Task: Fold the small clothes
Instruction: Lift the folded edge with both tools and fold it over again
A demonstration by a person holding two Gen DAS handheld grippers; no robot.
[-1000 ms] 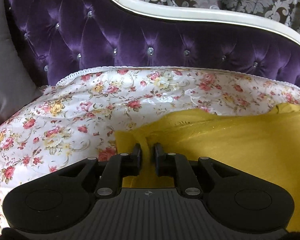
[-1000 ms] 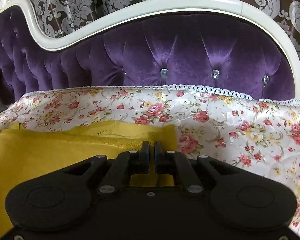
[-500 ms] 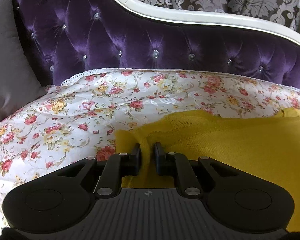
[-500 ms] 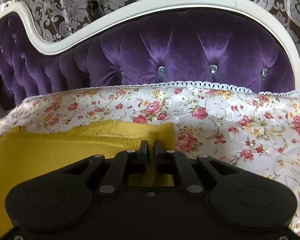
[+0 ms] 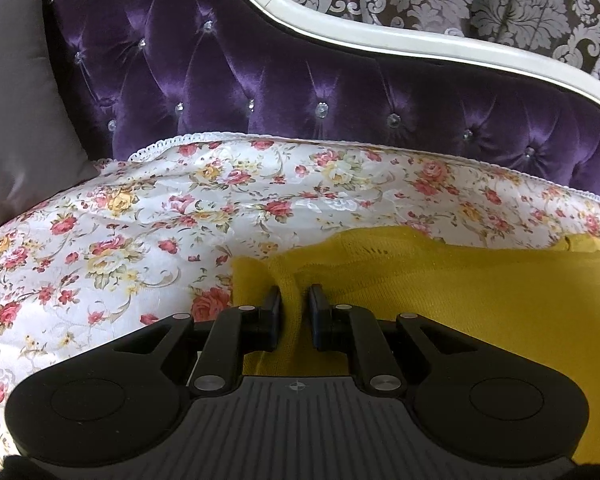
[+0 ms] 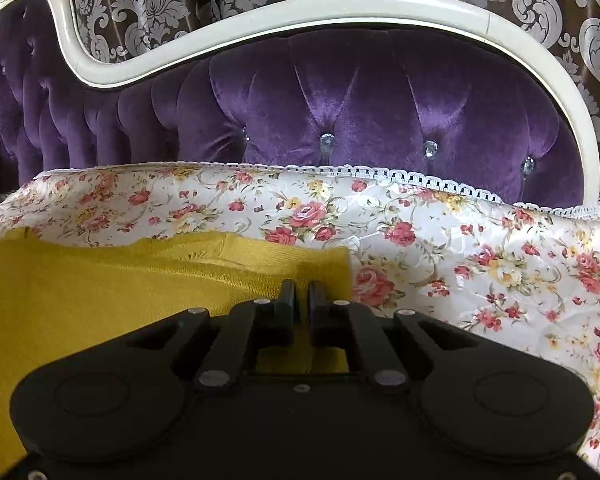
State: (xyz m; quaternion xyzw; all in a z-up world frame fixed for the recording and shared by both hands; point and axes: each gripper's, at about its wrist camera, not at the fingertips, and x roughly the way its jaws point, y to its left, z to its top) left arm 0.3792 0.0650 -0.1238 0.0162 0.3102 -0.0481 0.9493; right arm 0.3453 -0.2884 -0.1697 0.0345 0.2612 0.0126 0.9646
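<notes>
Left wrist view: the yellow knit garment (image 5: 480, 300) on the floral bedspread (image 5: 140, 240) is pinched at a bunched corner by the left hand-held gripper (image 5: 294, 300), a thin hold from which the fabric could be lost if tugged.

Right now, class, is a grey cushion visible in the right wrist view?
No, only the yellow knit garment, floral sheet and purple headboard show.

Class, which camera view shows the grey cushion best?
The left wrist view: the grey cushion fills its left edge, beside the purple tufted sofa back. The right wrist view does not clearly show it.
</notes>
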